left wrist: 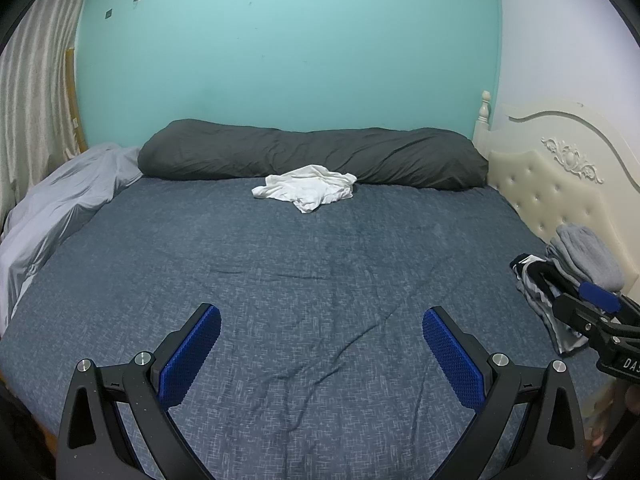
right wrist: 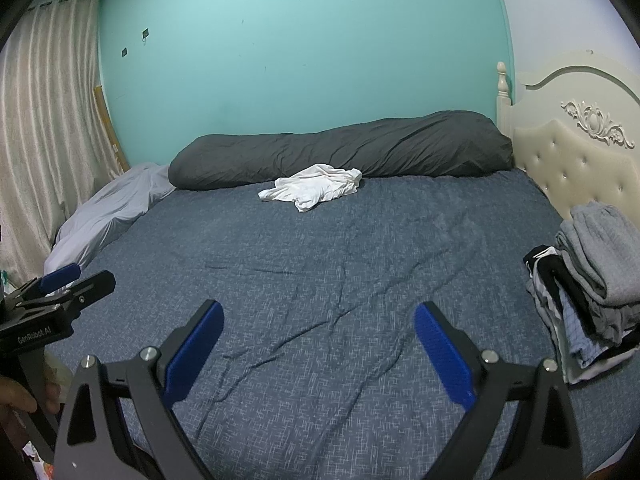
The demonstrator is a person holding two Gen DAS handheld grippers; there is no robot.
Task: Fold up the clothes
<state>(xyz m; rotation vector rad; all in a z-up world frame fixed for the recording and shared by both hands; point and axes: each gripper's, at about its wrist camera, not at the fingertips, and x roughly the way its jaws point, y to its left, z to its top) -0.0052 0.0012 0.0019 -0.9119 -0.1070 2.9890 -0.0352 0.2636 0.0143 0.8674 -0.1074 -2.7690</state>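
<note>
At the bottom of both frames, I am holding the left gripper (left wrist: 321, 344) and right gripper (right wrist: 319, 340) spread wide and empty; a crumpled white garment (left wrist: 306, 192) is waiting unfolded at centre, and folded clothes (right wrist: 592, 280) are stacking up at right.

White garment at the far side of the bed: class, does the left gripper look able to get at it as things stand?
Probably yes. The white garment lies alone on the bedspread, in front of the dark pillow. The left gripper is open and empty, and only bare bedspread lies between them, though a long reach forward is needed.
</note>
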